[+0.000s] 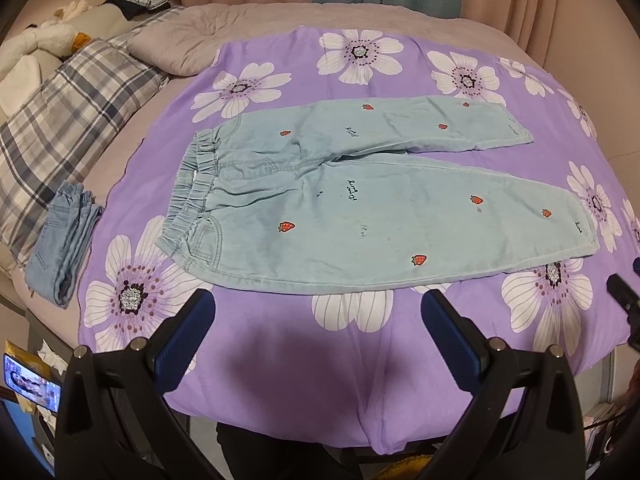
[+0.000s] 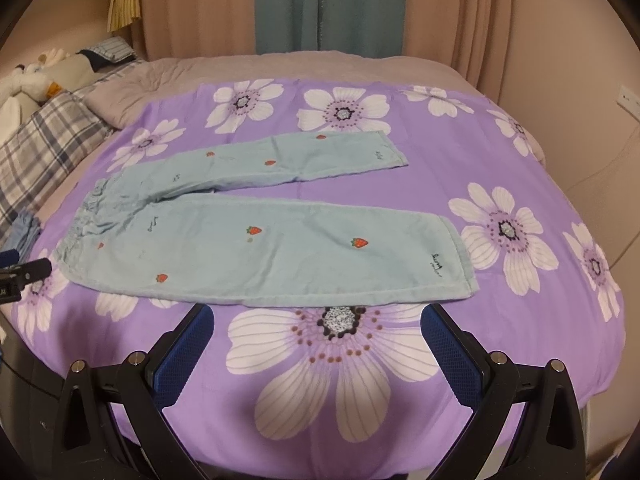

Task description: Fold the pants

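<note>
Light blue pants (image 1: 360, 208) with red strawberry prints lie flat on a purple flowered sheet (image 1: 320, 360), waistband to the left, both legs spread out to the right. They also show in the right wrist view (image 2: 260, 248). My left gripper (image 1: 318, 304) is open and empty, just in front of the pants' near edge below the waist. My right gripper (image 2: 318, 316) is open and empty, just in front of the near leg's edge. The right gripper's tip shows at the far right of the left view (image 1: 624, 300), and the left gripper's tip shows at the far left of the right view (image 2: 24, 272).
A folded pair of blue jeans (image 1: 64, 248) lies at the sheet's left edge. A plaid pillow (image 1: 68, 120), a grey quilt (image 1: 180, 48) and plush toys (image 1: 36, 40) sit at the left. Curtains (image 2: 320, 8) hang behind the bed. A lit phone (image 1: 32, 384) is at lower left.
</note>
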Available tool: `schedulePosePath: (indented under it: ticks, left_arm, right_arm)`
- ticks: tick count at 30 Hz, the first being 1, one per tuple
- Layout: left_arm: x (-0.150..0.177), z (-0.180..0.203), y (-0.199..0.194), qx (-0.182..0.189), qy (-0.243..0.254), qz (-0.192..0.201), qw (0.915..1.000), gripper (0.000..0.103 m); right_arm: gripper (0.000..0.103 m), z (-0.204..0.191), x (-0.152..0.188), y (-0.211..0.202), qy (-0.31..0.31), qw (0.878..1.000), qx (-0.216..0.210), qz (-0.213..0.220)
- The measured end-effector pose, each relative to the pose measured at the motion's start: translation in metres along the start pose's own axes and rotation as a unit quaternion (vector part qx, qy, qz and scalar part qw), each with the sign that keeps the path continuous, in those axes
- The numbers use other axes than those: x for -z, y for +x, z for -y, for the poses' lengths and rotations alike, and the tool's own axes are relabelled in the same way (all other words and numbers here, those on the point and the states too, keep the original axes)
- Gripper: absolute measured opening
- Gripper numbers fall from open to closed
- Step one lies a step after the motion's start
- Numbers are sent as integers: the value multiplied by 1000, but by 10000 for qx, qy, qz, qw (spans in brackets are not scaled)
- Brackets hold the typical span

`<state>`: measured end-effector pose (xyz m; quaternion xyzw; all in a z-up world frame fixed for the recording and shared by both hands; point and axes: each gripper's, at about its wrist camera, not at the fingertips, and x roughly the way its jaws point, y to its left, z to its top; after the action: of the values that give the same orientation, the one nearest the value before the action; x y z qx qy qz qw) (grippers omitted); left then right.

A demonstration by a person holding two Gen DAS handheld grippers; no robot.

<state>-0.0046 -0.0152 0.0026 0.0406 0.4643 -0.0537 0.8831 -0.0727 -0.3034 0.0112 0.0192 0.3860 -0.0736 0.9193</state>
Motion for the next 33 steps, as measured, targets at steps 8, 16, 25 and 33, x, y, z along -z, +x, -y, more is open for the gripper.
schedulePosePath:
  ticks: [8, 16, 25, 33]
  left_arm:
    - [3, -49, 40, 581, -1471, 10, 9874, 102]
    - [13, -94, 72, 440, -2187, -42, 9748, 102]
    - [10, -129, 118, 660, -2858, -125, 9559, 84]
    - [-2, -162, 151, 594, -3340, -78, 9407, 66]
  right_arm:
    - [102, -44, 1, 26, -505, 9963, -677, 158]
    - [102, -117, 12, 61, -1702, 9799, -1007, 252]
    - [102, -160, 18, 94, -2463, 9627, -1101, 205]
    - [80, -219, 35, 115, -3778, 9196, -876, 628]
